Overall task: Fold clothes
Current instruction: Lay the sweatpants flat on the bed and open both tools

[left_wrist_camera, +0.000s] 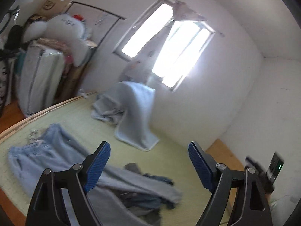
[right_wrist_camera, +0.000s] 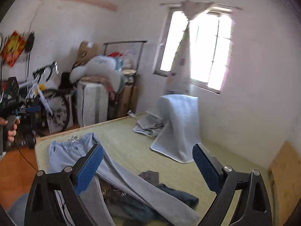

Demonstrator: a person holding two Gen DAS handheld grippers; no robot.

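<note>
Light blue sweatpants [left_wrist_camera: 56, 158] [right_wrist_camera: 120, 173] lie spread on the yellow-green mat [left_wrist_camera: 169, 162] [right_wrist_camera: 131, 146], waistband at the far left, legs running toward me. A heap of dark clothes [left_wrist_camera: 148, 197] [right_wrist_camera: 165, 194] lies under and beside the legs. My left gripper [left_wrist_camera: 148, 150] hovers open above the sweatpants with nothing between its blue pads. My right gripper [right_wrist_camera: 148, 152] is also open and empty above the same pants. The left gripper's body [right_wrist_camera: 11, 101], held by a hand, shows at the left edge of the right wrist view.
A pale blue blanket [left_wrist_camera: 135, 113] [right_wrist_camera: 178, 124] hangs over something at the mat's far side by the window [right_wrist_camera: 203, 47]. Stacked bedding and boxes [right_wrist_camera: 97, 86] and a bicycle [right_wrist_camera: 47, 101] stand at the left. A wooden board [right_wrist_camera: 284, 177] leans at the right wall.
</note>
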